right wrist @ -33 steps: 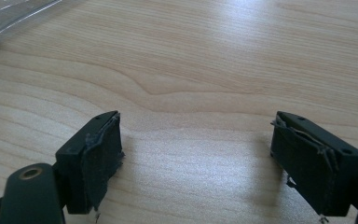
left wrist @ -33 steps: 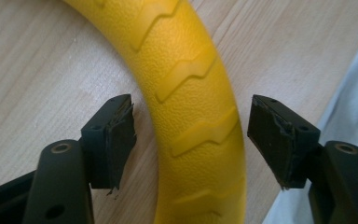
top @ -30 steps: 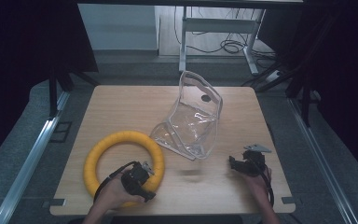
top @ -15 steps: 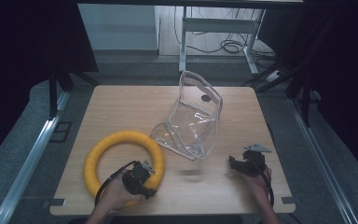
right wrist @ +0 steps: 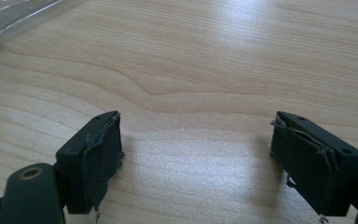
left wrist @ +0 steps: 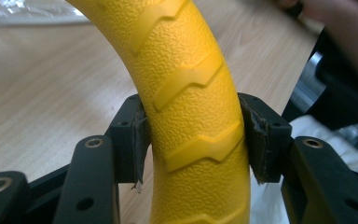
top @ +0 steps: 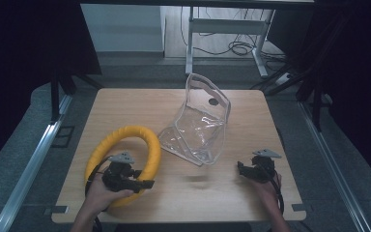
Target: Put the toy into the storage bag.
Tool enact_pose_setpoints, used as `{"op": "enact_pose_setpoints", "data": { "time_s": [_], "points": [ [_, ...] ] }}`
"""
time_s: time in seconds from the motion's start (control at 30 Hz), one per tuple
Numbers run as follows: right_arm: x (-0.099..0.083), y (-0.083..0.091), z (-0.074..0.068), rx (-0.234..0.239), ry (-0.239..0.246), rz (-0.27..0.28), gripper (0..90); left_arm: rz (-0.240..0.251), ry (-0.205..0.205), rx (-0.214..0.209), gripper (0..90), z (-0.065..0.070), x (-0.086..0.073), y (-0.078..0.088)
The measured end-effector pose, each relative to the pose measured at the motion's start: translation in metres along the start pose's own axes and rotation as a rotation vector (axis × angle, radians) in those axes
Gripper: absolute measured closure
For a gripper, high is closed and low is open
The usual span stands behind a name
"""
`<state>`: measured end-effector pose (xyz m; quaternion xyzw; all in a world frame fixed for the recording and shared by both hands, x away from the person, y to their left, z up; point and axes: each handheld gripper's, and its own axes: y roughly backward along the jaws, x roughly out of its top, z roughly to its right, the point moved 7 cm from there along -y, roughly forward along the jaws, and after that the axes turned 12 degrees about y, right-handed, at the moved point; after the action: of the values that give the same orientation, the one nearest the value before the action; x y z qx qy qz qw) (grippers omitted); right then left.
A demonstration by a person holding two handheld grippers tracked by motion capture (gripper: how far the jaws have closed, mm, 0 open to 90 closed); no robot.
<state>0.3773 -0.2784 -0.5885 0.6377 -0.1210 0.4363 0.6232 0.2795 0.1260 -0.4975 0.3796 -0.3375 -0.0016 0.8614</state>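
Now that the left gripper (left wrist: pixel 193 140) jaws have just been closing, yellow ring (top: pixel 125 140) is being pinched and lifted off the bench (top: pixel 193 193); right gripper (right wrist: pixel 214 154) jaws spread, idle.

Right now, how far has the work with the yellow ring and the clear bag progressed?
Done: the left gripper has closed on the yellow ring, pads pressing both sides. In hand: the ring's near side looks raised off the table. Left: the clear bag stands open and empty, and the right gripper waits open over bare wood.

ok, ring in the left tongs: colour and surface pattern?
Yellow ring, pebbled texture with raised zigzag ridges. Clearest in the left gripper view.
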Motion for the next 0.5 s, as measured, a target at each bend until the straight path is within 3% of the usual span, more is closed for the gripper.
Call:
{"op": "enact_pose_setpoints", "data": {
  "time_s": [0.37, 0.4, 0.47, 0.5],
  "points": [
    [0.0, 0.0, 0.0, 0.0, 0.0, 0.0, 16.4, 0.141, 0.019, -0.073, 47.1, -0.007, 0.009, 0.033],
    [0.0, 0.0, 0.0, 0.0, 0.0, 0.0, 16.4, 0.182, 0.025, -0.082, 47.2, -0.009, 0.011, 0.042],
    [0.0, 0.0, 0.0, 0.0, 0.0, 0.0, 16.4, 0.204, 0.027, -0.083, 47.2, -0.01, 0.012, 0.048],
    [0.0, 0.0, 0.0, 0.0, 0.0, 0.0, 16.4, 0.241, 0.03, -0.079, 47.2, -0.012, 0.013, 0.057]
  ]
}}
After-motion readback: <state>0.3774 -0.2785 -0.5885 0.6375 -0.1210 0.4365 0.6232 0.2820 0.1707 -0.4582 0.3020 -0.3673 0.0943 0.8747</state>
